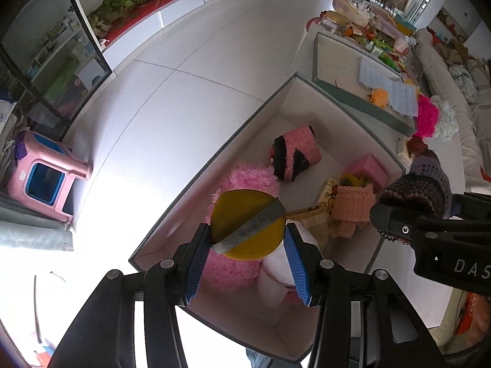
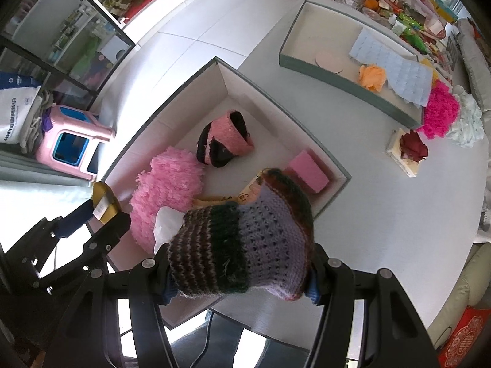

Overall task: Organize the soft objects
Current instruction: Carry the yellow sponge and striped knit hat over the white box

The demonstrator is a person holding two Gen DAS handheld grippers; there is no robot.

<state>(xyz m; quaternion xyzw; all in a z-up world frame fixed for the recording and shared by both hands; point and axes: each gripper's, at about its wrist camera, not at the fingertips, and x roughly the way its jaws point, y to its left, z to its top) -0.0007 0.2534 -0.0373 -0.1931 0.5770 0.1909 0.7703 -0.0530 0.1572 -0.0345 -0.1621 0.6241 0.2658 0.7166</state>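
You are roughly midway, judging by how the goods are lying. The grey-rimmed box (image 2: 343,171) on the white desk (image 2: 383,214) is already holding several soft pieces: a fluffy pink pom-pom (image 2: 168,181), a pink-and-black knitted roll (image 2: 225,141), a pink sponge block (image 2: 308,170), a peach knitted piece (image 1: 353,211) and something white and soft (image 1: 276,263) at the near end.

Both claws are loaded and hovering over the box's near end.
- Left claw (image 1: 248,245): you are clamping a round yellow powder puff (image 1: 245,224) with a grey ribbon band across it, edge-on between the blue pads (image 1: 294,260). It is hanging above the pink pom-pom, not yet released.
- Right claw (image 2: 239,279): you are gripping a striped knitted hat (image 2: 245,233), purple, dark green and brown, held bunched between the fingers. It is sitting over the box's near right part, covering much of what lies under it.

Still outside the box, so likely still to do:
- A shallow green tray (image 2: 322,72) farther back is carrying a light blue quilted cloth (image 2: 396,70), an orange fluffy piece (image 2: 373,76) and a flat tan disc (image 2: 330,59).
- Just beside the tray's right end, a hot-pink fluffy ball (image 2: 442,113) and a white fluffy ball (image 2: 468,122) are resting on the desk.
- A dark red fabric flower (image 2: 412,147) is lying on a small cream pad, well apart from the box.

My read: two drops are pending now, then five or six pieces are waiting beyond.
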